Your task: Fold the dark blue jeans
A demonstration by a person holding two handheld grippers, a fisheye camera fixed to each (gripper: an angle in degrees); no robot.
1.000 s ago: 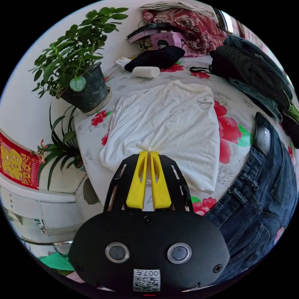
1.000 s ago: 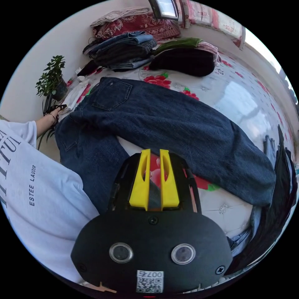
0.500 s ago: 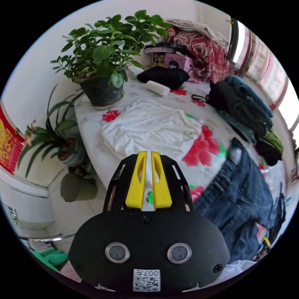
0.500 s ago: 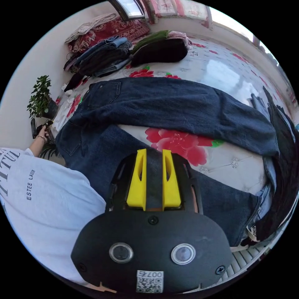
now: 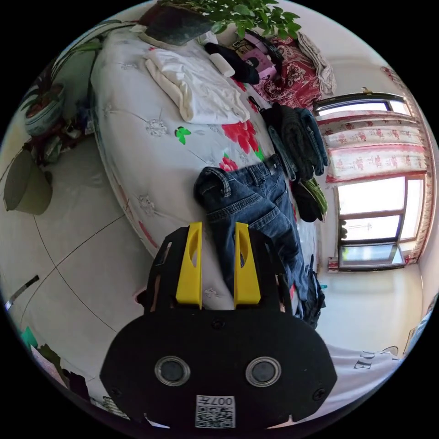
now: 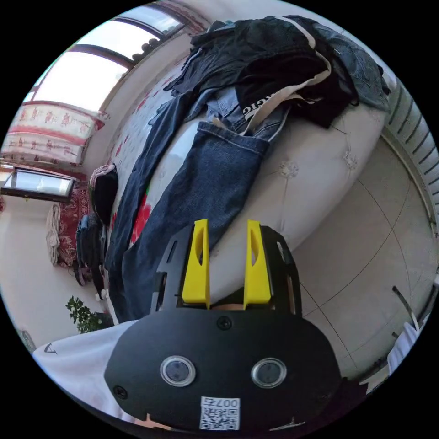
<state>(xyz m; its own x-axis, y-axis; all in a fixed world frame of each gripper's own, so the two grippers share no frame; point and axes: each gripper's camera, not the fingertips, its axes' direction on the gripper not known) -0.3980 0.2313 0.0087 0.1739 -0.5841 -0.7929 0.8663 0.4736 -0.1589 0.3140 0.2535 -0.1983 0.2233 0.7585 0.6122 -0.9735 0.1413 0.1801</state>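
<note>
The dark blue jeans point(image 5: 249, 208) lie spread on the flowered bed, waistband bunched near the bed's edge in the left gripper view. In the right gripper view the jeans point(image 6: 201, 178) stretch lengthwise, one leg's hem close to the heap of dark clothes. My left gripper point(image 5: 219, 227) is open, its yellow jaws apart with the denim seen behind the gap and nothing held. My right gripper point(image 6: 226, 225) is open too, hovering beside the nearer leg at the bed's edge, holding nothing.
A folded white shirt point(image 5: 196, 87) lies by a potted plant point(image 5: 183, 20). A stack of folded clothes point(image 5: 297, 137) sits beyond the jeans. A heap of dark clothes point(image 6: 283, 59) covers the bed's end. Tiled floor point(image 6: 366, 238) borders the bed point(image 5: 137, 151). A window point(image 5: 370, 224) is on the far wall.
Both grippers have opened wider. The left has left the white shirt and now faces the jeans' waist. The right view has swung towards the leg end of the bed.
</note>
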